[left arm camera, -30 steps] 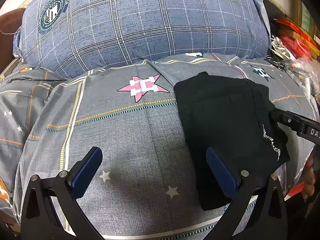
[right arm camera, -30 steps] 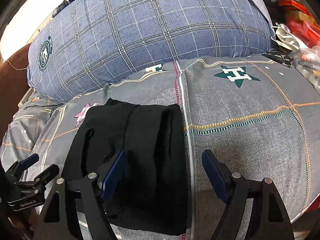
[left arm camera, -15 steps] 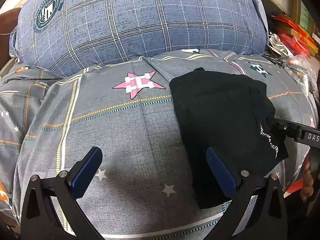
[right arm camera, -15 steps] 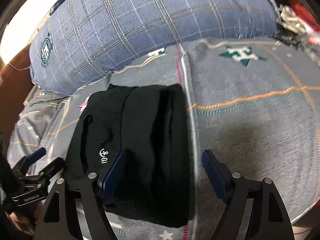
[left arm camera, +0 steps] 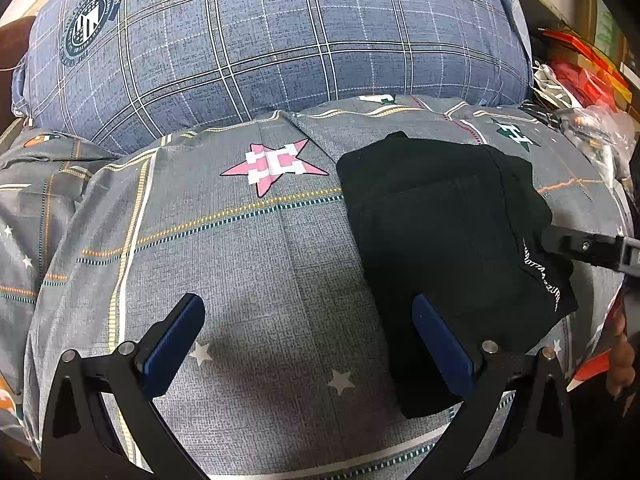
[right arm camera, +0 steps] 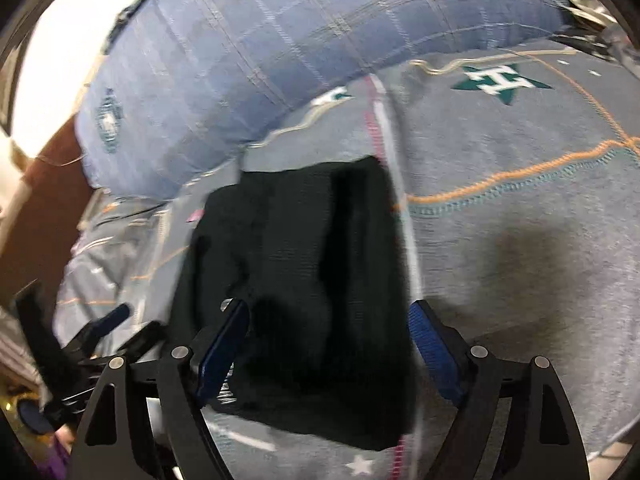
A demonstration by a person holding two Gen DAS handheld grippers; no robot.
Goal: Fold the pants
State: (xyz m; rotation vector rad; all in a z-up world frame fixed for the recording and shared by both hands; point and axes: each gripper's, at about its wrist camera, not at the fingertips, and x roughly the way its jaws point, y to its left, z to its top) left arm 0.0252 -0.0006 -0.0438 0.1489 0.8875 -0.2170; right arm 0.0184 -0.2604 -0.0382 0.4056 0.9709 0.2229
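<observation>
The black pants (left arm camera: pixel 448 248) lie folded into a compact bundle on the grey patterned bedspread (left arm camera: pixel 240 264); they also show in the right wrist view (right arm camera: pixel 304 288). My left gripper (left arm camera: pixel 308 344) is open and empty, left of the bundle, its right finger by the bundle's near edge. My right gripper (right arm camera: pixel 328 344) is open, its jaws on either side of the bundle's near part, without closing on it. Its finger (left arm camera: pixel 584 246) shows at the bundle's right side in the left wrist view. The right wrist view is motion-blurred.
A large blue plaid pillow (left arm camera: pixel 280 44) lies across the back of the bed. Red packets and clutter (left arm camera: pixel 584 76) sit at the far right. The left gripper (right arm camera: pixel 100 328) shows at the lower left of the right wrist view. A brown headboard (right arm camera: pixel 36 208) is at the left.
My right gripper has swung left and moved in over the folded pants, so the bundle now sits between its fingers. The left gripper has barely moved. Both stayed open.
</observation>
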